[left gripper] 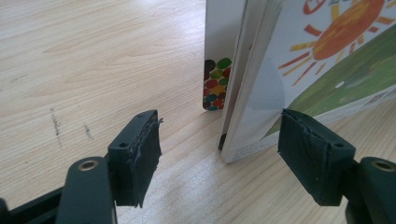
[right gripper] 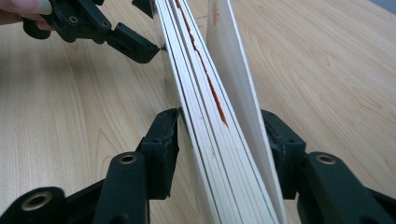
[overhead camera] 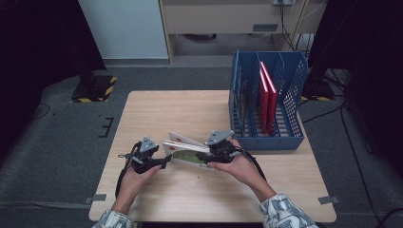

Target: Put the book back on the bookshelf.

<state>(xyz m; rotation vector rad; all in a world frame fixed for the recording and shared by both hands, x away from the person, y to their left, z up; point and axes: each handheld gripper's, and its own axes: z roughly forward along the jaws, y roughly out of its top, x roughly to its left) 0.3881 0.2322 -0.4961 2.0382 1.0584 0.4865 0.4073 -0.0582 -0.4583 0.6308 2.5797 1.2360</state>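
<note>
Right gripper (right gripper: 219, 140) clamped on picture book (overhead camera: 187, 151) near table (overhead camera: 190, 109) middle; left gripper (left gripper: 219, 154) gaping around book's left corner, not pressing.

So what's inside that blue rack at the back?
In the blue rack, two red books stand upright in the middle slot. Something darker stands in the left slot, but the mesh wall covers it.

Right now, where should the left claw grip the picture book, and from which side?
Grip the picture book at its near corner, coming level from its free end, opposite the right claw, which clamps the other end. The book stands on edge on the table with covers fanned, so the left claw, open, should probably span both.
</note>
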